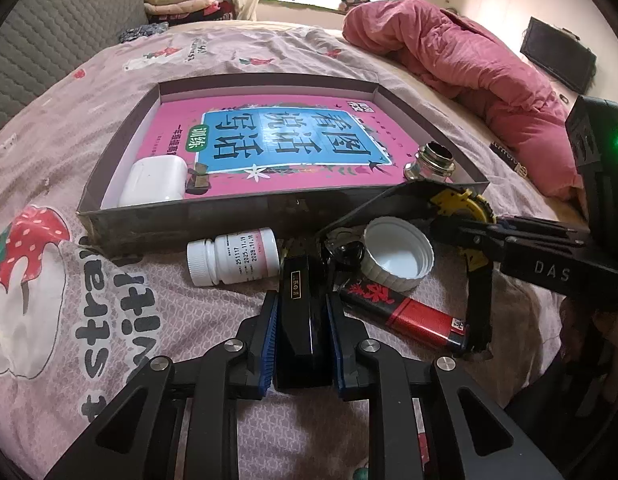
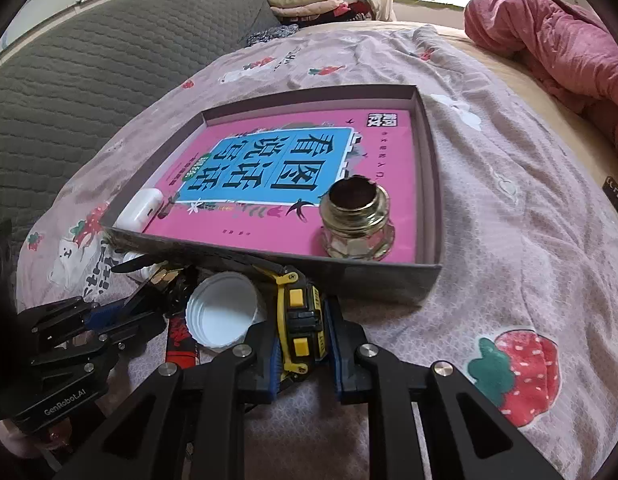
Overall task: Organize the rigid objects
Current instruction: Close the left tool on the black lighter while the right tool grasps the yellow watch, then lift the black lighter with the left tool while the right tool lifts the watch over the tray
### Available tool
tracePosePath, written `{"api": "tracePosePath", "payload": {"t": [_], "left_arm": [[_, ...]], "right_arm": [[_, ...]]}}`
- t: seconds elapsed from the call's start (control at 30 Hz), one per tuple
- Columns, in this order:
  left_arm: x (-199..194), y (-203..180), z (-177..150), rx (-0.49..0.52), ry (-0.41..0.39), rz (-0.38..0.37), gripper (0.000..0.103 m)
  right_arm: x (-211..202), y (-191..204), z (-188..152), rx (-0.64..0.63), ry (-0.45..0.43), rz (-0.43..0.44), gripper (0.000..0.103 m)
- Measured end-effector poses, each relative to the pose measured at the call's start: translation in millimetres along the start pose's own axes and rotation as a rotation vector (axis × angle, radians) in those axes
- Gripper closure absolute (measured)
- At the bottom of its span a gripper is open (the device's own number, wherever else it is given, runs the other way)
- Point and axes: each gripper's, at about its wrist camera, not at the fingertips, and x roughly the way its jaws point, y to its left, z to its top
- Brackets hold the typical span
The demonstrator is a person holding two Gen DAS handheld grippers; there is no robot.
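Observation:
My left gripper (image 1: 301, 308) is shut on a black rectangular case (image 1: 299, 300) with a small gold label, which lies on the bedsheet in front of the tray. My right gripper (image 2: 301, 328) is shut on a yellow and black tape measure (image 2: 301, 312), also just before the tray's front wall. The shallow grey tray (image 1: 189, 216) (image 2: 369, 280) holds a pink book (image 1: 293, 144) (image 2: 293, 168), a white earbud case (image 1: 155, 180) (image 2: 143, 208) and a small glass bottle (image 1: 431, 166) (image 2: 357, 220). Each wrist view shows the other gripper beside it.
On the sheet between the grippers lie a white pill bottle (image 1: 233, 256) on its side, an upturned white cap (image 1: 397, 256) (image 2: 221, 312) and a red and black lighter (image 1: 405, 314). A pink quilt (image 1: 469, 60) is heaped at the far right, and a grey headboard (image 2: 89, 60) stands on the left.

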Motion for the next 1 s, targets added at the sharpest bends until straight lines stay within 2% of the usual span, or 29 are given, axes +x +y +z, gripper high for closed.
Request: {"api": "tracePosePath", "payload": {"t": [0.47,1.0], "left_arm": [[-23.0,-1.4,-2.8,0.005,-0.023,0.0,0.081],[-39.9,2.2,-0.6,-0.01,-0.062,0.017,0.081]], "right_arm": [[-21.3,-5.1,-1.3,0.034,-0.059,0.016,0.084],[-29.4,4.2,-7.4,0.023,-0.06,0.055,0.084]]}}
